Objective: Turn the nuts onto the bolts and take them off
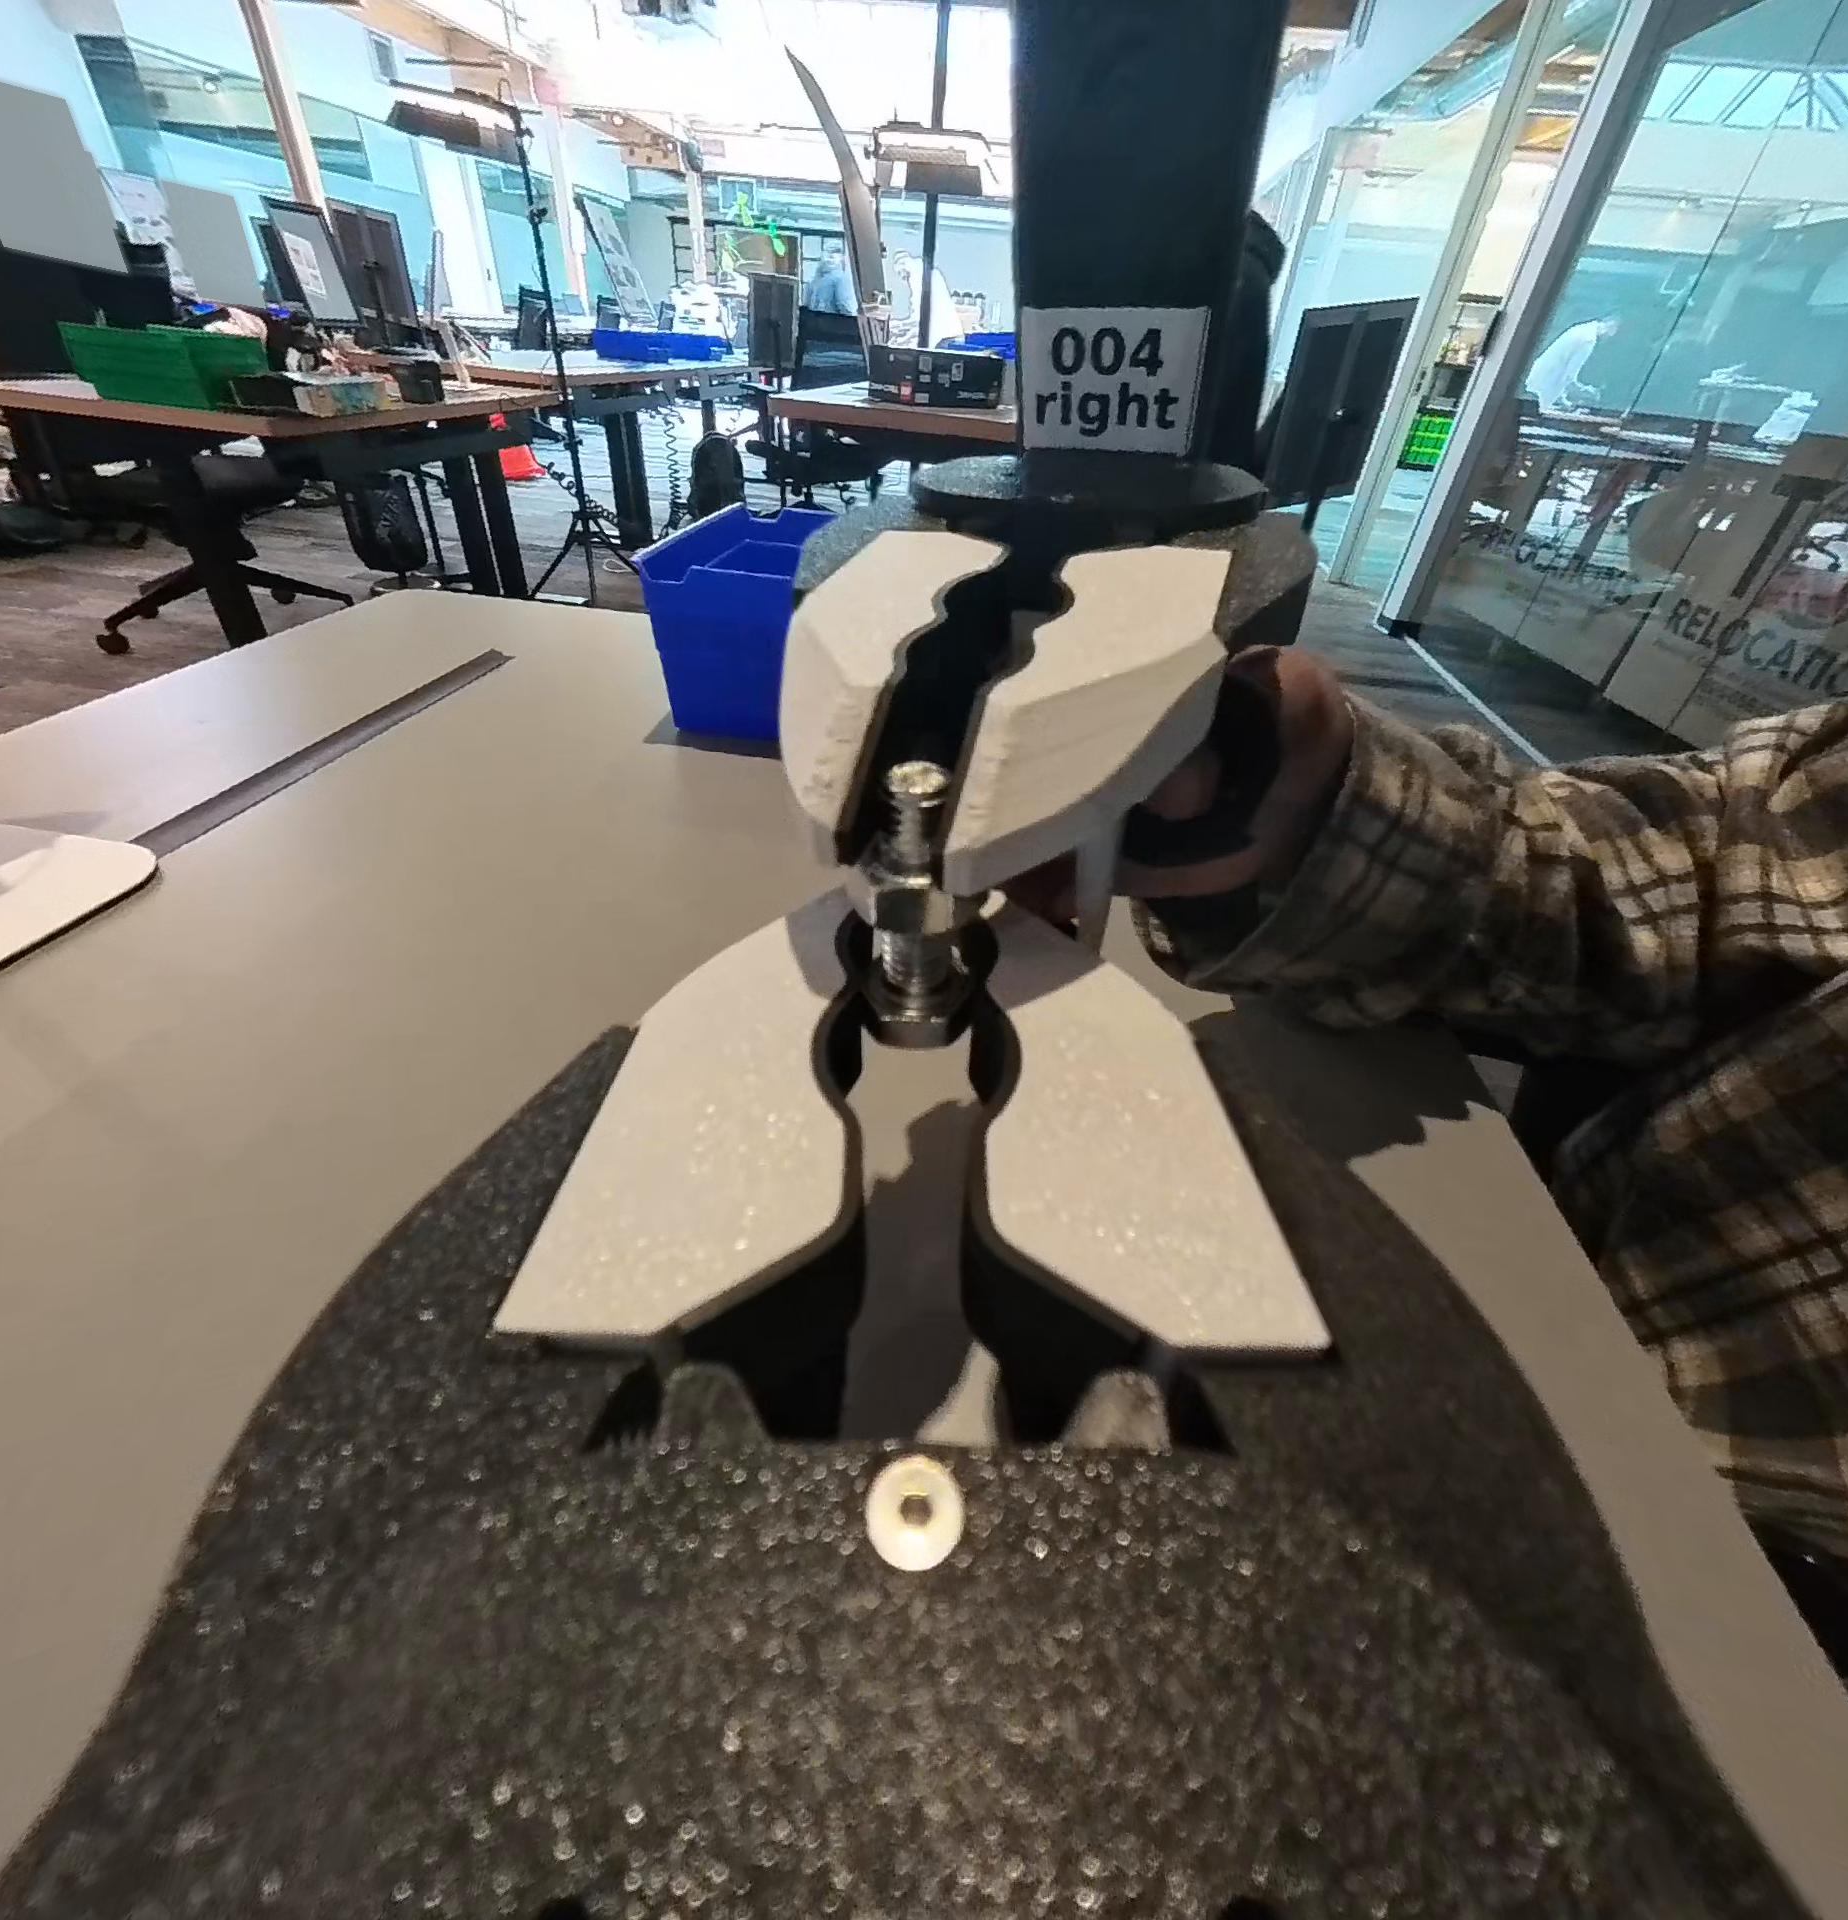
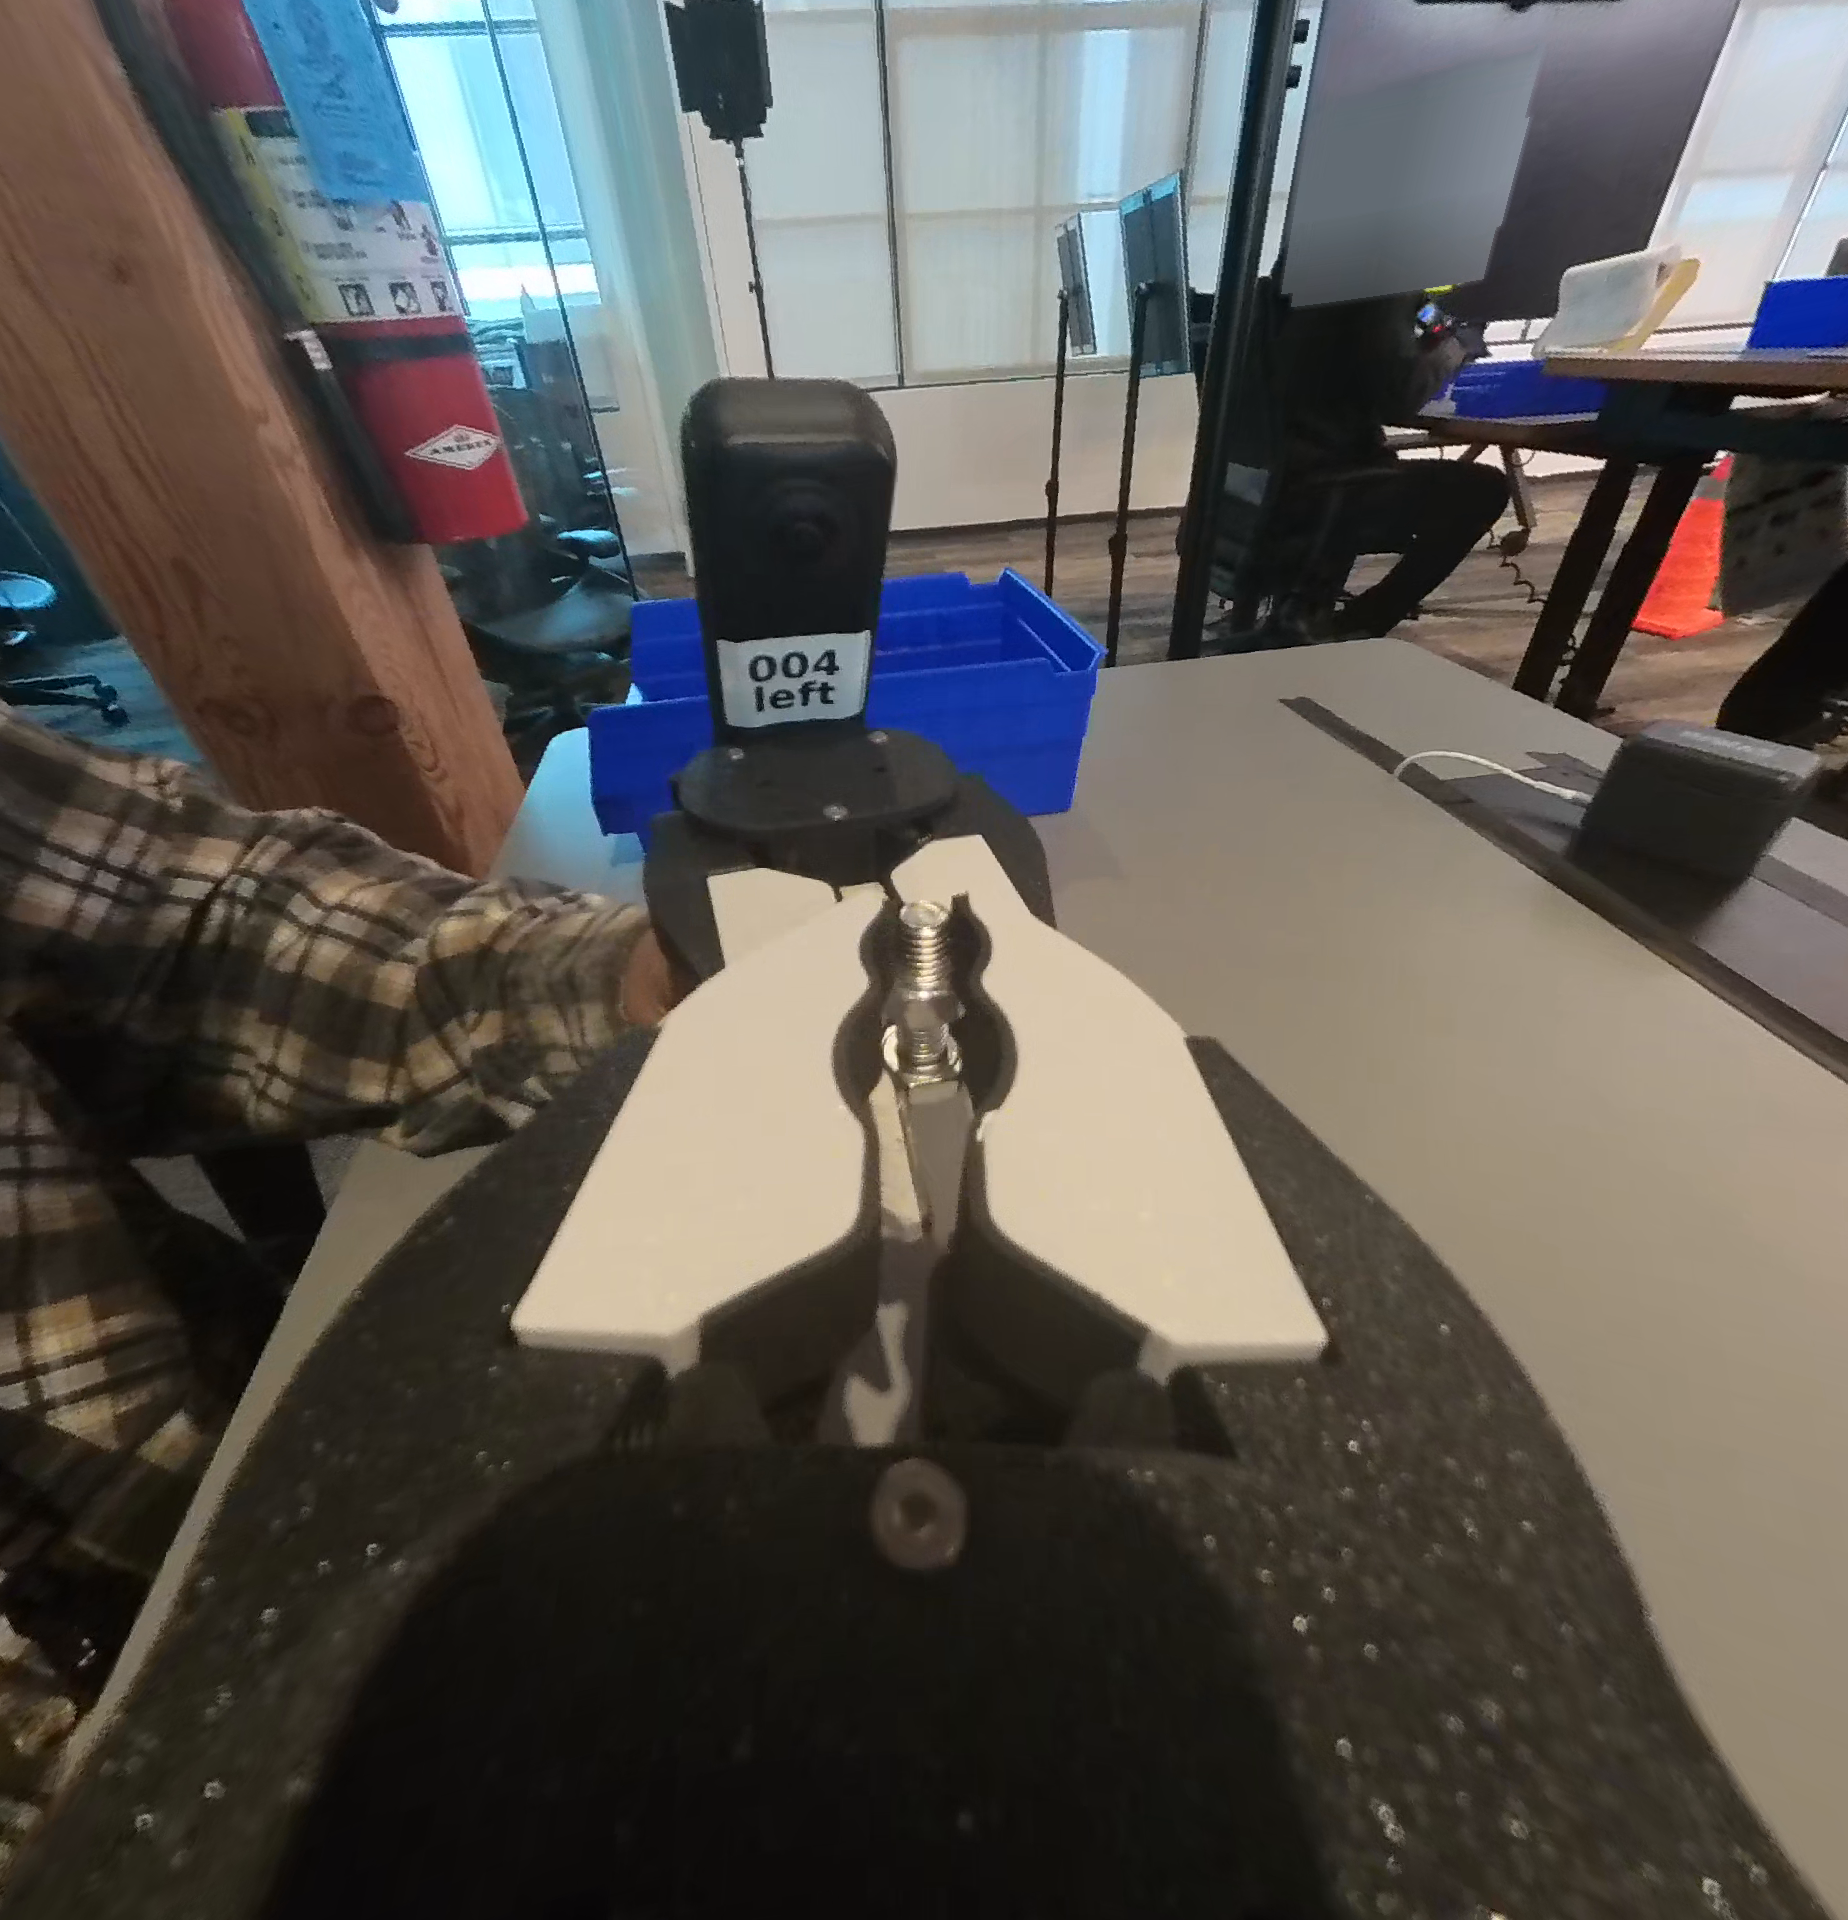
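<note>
- The left gripper (image 1: 915, 1023) pinches the head of the bolt (image 1: 907, 883) between its white fingertips, above the grey table (image 1: 276, 935).
- The right gripper (image 1: 904, 873) is pressed onto the nut (image 1: 912, 916), which sits on the thread about halfway along the bolt.
- A blue bin (image 1: 717, 634) stands on the table behind both tools.
</note>
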Action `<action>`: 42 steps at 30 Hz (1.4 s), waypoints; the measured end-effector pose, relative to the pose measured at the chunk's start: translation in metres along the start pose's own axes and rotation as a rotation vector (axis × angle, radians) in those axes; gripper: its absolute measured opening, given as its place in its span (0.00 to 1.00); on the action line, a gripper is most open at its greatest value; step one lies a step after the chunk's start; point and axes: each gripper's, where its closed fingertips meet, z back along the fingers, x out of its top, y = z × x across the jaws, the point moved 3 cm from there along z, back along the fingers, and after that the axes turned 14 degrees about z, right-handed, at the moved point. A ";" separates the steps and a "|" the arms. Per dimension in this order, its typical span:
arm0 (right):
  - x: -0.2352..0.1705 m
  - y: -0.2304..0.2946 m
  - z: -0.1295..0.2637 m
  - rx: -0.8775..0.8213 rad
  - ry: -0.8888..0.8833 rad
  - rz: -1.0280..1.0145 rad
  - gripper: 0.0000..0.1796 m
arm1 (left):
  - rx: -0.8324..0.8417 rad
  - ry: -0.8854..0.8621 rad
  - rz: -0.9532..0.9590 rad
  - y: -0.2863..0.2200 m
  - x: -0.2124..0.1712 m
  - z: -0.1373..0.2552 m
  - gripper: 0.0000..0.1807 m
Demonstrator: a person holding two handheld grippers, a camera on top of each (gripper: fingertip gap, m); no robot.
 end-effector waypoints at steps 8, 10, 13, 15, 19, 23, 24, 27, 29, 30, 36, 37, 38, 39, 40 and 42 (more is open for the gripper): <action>0.030 -0.013 0.056 -0.158 -0.029 0.013 0.05 | -0.025 0.054 0.082 0.001 -0.009 -0.012 0.41; 0.037 -0.029 0.096 -0.263 0.046 0.062 0.05 | -0.026 0.054 0.078 -0.001 -0.009 -0.014 0.41; 0.048 -0.056 0.173 -0.448 0.156 0.084 0.05 | -0.036 0.046 0.083 -0.002 -0.008 -0.013 0.41; 0.050 -0.075 0.230 -0.597 0.232 0.053 0.05 | -0.042 0.041 0.093 -0.001 -0.009 -0.014 0.40; 0.023 -0.104 0.340 -0.881 0.441 -0.042 0.05 | -0.058 0.039 0.097 -0.003 -0.011 -0.016 0.38; -0.037 -0.107 0.410 -1.000 0.589 -0.275 0.05 | -0.052 0.054 0.074 -0.005 -0.015 -0.020 0.35; -0.053 -0.105 0.419 -1.004 0.635 -0.315 0.05 | -0.050 0.059 0.068 -0.005 -0.016 -0.021 0.35; -0.094 -0.097 0.433 -0.973 0.785 -0.411 0.05 | -0.049 0.071 0.061 -0.006 -0.018 -0.022 0.34; -0.115 -0.092 0.438 -0.940 0.878 -0.472 0.05 | -0.051 0.073 0.065 -0.005 -0.019 -0.022 0.34; -0.124 -0.090 0.439 -0.922 0.918 -0.502 0.05 | -0.051 0.074 0.068 -0.005 -0.019 -0.022 0.34; -0.157 -0.084 0.439 -0.841 1.038 -0.621 0.06 | -0.047 0.067 0.070 -0.004 -0.017 -0.019 0.33; -0.159 -0.084 0.439 -0.835 1.048 -0.627 0.06 | -0.045 0.066 0.073 -0.003 -0.017 -0.018 0.33; -0.160 -0.085 0.438 -0.836 1.042 -0.625 0.09 | -0.045 0.065 0.075 -0.003 -0.017 -0.018 0.33; -0.158 -0.087 0.438 -0.842 1.029 -0.614 0.11 | -0.045 0.063 0.077 -0.002 -0.016 -0.017 0.33; -0.153 -0.089 0.438 -0.856 1.021 -0.597 0.13 | -0.044 0.060 0.079 -0.002 -0.016 -0.017 0.33; -0.136 -0.096 0.439 -0.894 0.993 -0.550 0.19 | -0.041 0.055 0.080 -0.001 -0.015 -0.016 0.33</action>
